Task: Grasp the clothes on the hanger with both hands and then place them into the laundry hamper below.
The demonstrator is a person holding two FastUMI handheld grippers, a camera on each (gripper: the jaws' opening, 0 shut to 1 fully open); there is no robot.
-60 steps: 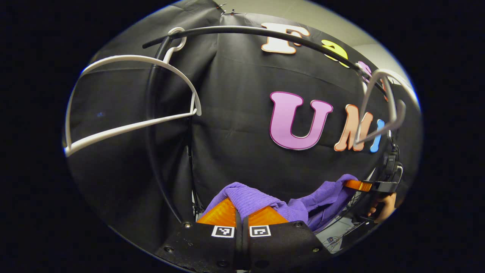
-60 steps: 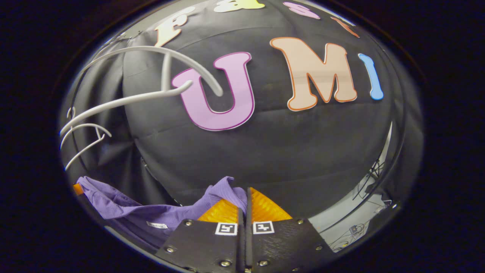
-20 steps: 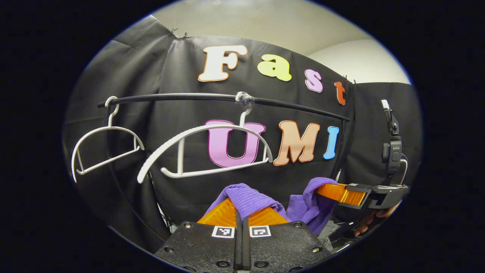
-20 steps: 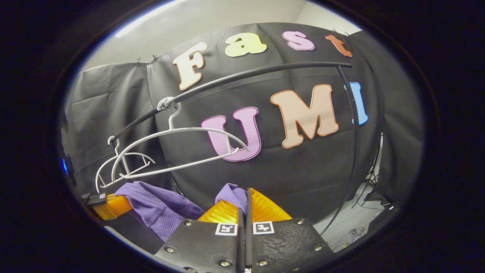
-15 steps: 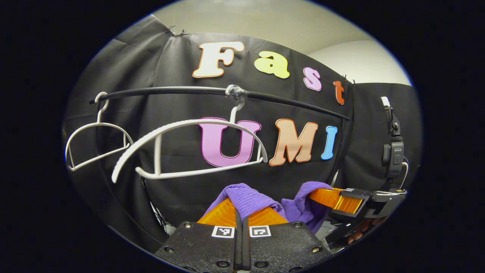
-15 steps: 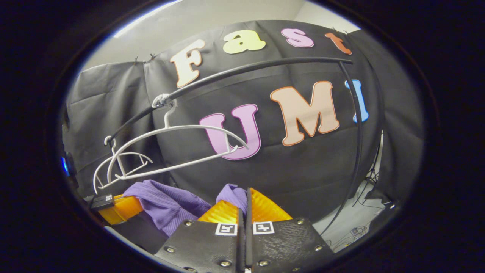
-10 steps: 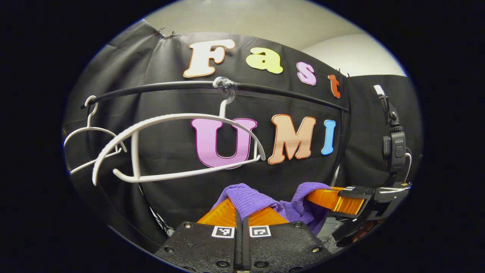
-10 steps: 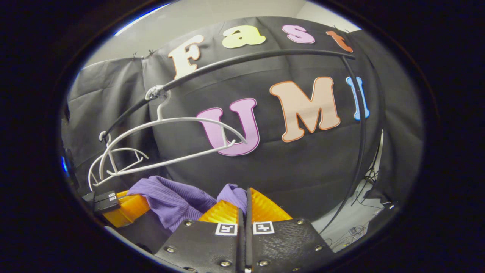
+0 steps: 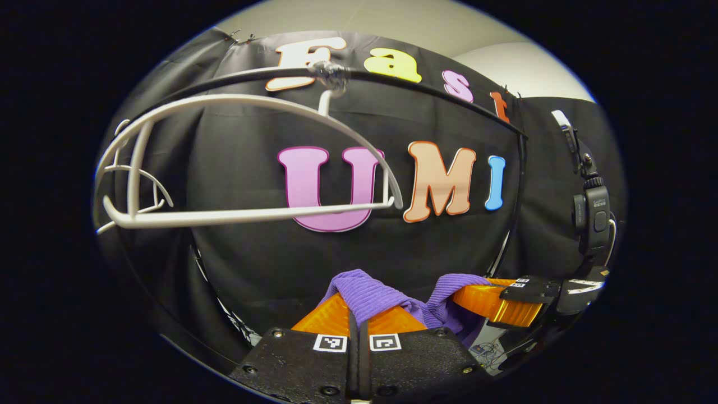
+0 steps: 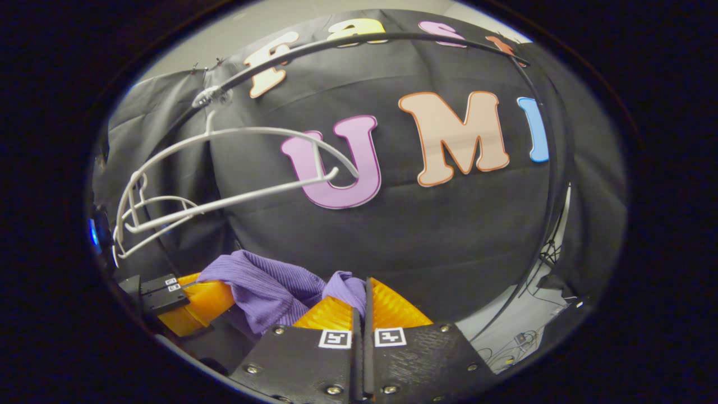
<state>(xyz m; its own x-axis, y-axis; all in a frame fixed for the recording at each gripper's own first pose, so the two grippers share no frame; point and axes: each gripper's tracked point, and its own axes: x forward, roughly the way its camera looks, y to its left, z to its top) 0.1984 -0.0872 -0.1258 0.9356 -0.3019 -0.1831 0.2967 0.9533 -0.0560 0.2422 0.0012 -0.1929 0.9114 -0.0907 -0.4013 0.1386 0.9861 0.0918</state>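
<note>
The purple garment (image 9: 370,294) is off the hanger and bunched between the two grippers, below the rack; a fold of it rises between the fingers at the bottom of each view (image 10: 269,289). The black rail (image 9: 426,90) arches across the top of the booth in the left gripper view and curves down the right side in the right gripper view (image 10: 552,168). A bare white hanger (image 9: 252,163) hangs from the rail by its hook, with a second white hanger (image 9: 143,188) behind it at the far left. The left gripper (image 9: 359,314) is closed, pinching the cloth. The right gripper (image 10: 362,308) is likewise clamped on the fabric. In the left gripper view the right gripper (image 9: 493,300) sits just beside the left, cloth draped over it.
</note>
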